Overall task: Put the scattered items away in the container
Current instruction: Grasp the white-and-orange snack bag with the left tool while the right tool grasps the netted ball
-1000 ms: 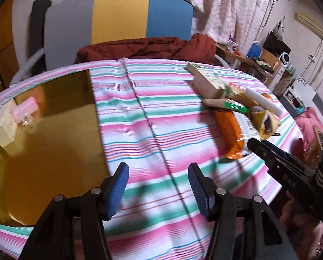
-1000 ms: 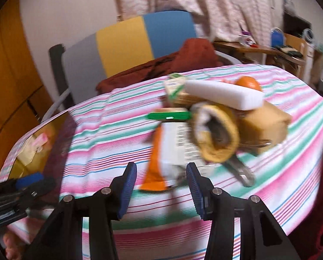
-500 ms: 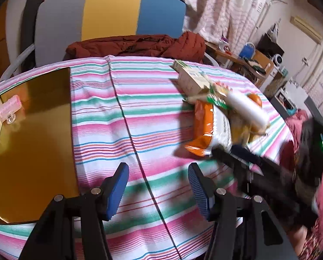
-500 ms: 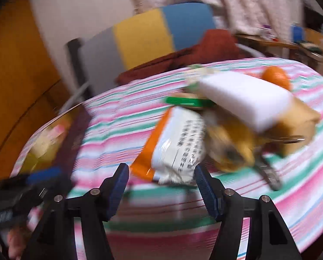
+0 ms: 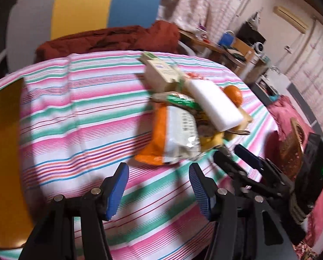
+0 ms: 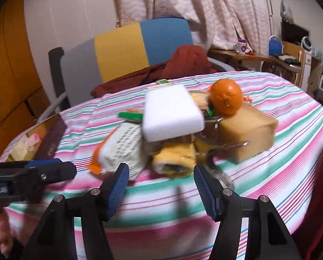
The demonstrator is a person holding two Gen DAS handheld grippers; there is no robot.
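A pile of items lies on the striped tablecloth (image 5: 79,117): an orange-and-white snack packet (image 5: 172,134) (image 6: 120,145), a white foam block (image 5: 213,106) (image 6: 172,112), an orange (image 6: 226,97) (image 5: 233,93), a tan sponge (image 6: 246,134), a rolled yellow cloth (image 6: 174,158), a carton (image 5: 161,71). The amber container (image 5: 3,162) (image 6: 29,140) sits at the table's left and holds a pink clip. My left gripper (image 5: 158,186) is open and empty, just short of the packet. My right gripper (image 6: 159,186) is open and empty, just short of the yellow cloth.
A grey, yellow and blue chair back (image 6: 126,49) with a dark red jacket (image 5: 109,41) stands behind the table. A cluttered desk (image 6: 259,56) is at the far right. The right gripper also shows at the table's right edge in the left wrist view (image 5: 243,160).
Both grippers have moved in toward the pile, which looks larger and closer. The left view has swung right, so less of the container shows. Both jaws stayed open.
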